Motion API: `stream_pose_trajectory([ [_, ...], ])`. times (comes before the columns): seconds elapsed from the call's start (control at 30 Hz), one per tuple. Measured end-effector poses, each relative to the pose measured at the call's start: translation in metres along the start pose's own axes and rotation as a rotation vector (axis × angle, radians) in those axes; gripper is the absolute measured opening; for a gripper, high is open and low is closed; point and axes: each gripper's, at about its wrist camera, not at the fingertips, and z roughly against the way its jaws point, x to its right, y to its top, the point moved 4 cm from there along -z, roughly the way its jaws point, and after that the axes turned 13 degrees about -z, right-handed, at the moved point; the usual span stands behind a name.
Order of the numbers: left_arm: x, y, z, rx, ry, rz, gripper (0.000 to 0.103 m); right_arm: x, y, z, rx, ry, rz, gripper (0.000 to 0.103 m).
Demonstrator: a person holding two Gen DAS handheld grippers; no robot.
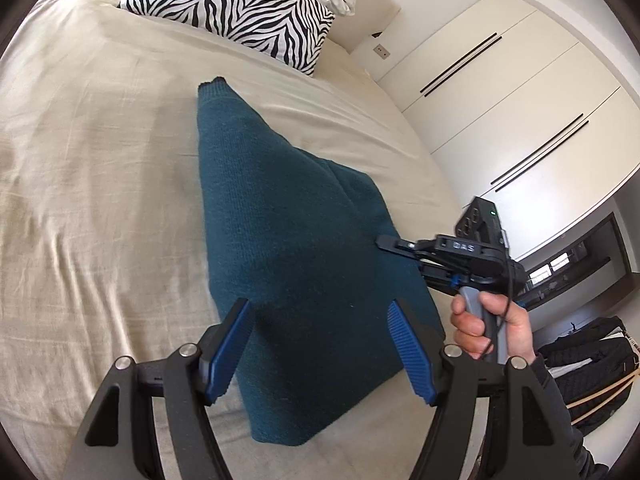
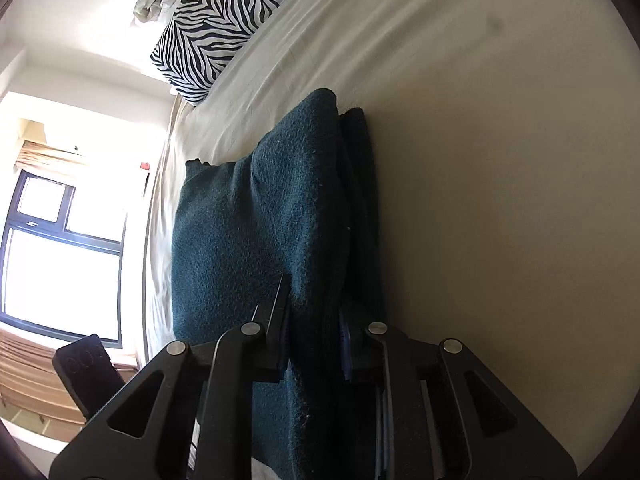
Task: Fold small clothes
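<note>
Left wrist view shows the bed (image 1: 80, 160) spreading wide and bare to the left of the teal sweater (image 1: 288, 240), with a zebra pillow (image 1: 240, 4) at its far end and wardrobe doors (image 1: 500, 92) beyond the right edge. Partly folded, the sweater runs lengthwise away from the camera, tapering toward the pillow (cuff end farthest). Over its near end, the left gripper (image 1: 320, 344) hovers with jaws spread wide. At its right edge, the right gripper (image 2: 312, 344) is clamped on a raised fold.
</note>
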Motion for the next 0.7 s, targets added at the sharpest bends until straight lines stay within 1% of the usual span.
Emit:
stream_pose_trajectory([
  [0.03, -0.004, 0.0, 0.0, 0.001, 0.01, 0.005, 0.075, 0.0, -0.001, 0.009, 0.037, -0.023, 0.017, 0.025],
  [0.07, -0.009, 0.001, -0.001, 0.004, 0.023, 0.016, 0.076, -0.003, -0.002, 0.016, 0.075, -0.044, 0.036, 0.038],
  [0.1, -0.013, 0.002, -0.001, 0.006, 0.033, 0.026, 0.077, -0.004, -0.003, 0.024, 0.121, -0.066, 0.049, 0.061],
  [0.13, -0.016, 0.003, -0.003, 0.007, 0.039, 0.035, 0.077, -0.005, -0.002, 0.033, 0.167, -0.074, 0.053, 0.068],
  [0.17, -0.019, 0.006, -0.005, 0.01, 0.043, 0.041, 0.077, -0.007, -0.001, 0.038, 0.189, -0.065, 0.057, 0.073],
  [0.2, -0.022, 0.008, -0.007, 0.012, 0.047, 0.044, 0.077, -0.009, -0.001, 0.039, 0.183, -0.044, 0.061, 0.073],
  [0.27, -0.027, 0.014, -0.015, 0.01, 0.053, 0.055, 0.077, -0.016, 0.001, 0.031, 0.14, -0.023, 0.06, 0.073],
  [0.37, -0.036, 0.02, -0.03, -0.019, 0.038, 0.078, 0.077, -0.017, -0.001, 0.005, 0.043, -0.069, 0.068, 0.073],
  [0.4, -0.04, 0.02, -0.035, -0.028, 0.038, 0.096, 0.077, -0.014, -0.003, -0.004, 0.013, -0.075, 0.064, 0.071],
  [0.43, -0.047, 0.02, -0.041, -0.041, 0.035, 0.125, 0.077, -0.013, -0.003, -0.007, 0.024, -0.069, 0.074, 0.071],
  [0.47, -0.051, 0.02, -0.047, -0.061, 0.023, 0.149, 0.076, -0.014, -0.003, -0.008, 0.033, -0.056, 0.081, 0.068],
  [0.5, -0.056, 0.018, -0.055, -0.086, 0.008, 0.177, 0.072, -0.014, -0.002, -0.009, 0.029, -0.05, 0.077, 0.057],
  [0.57, -0.06, 0.017, -0.062, -0.095, 0.007, 0.187, 0.067, -0.013, -0.004, -0.015, 0.01, -0.073, 0.074, 0.036],
  [0.63, -0.058, 0.018, -0.064, -0.109, 0.038, 0.178, 0.06, -0.02, -0.006, -0.017, 0.028, -0.131, 0.129, 0.034],
  [0.7, -0.056, 0.02, -0.065, -0.124, 0.063, 0.179, 0.052, -0.027, -0.008, -0.019, 0.041, -0.18, 0.156, 0.029],
])
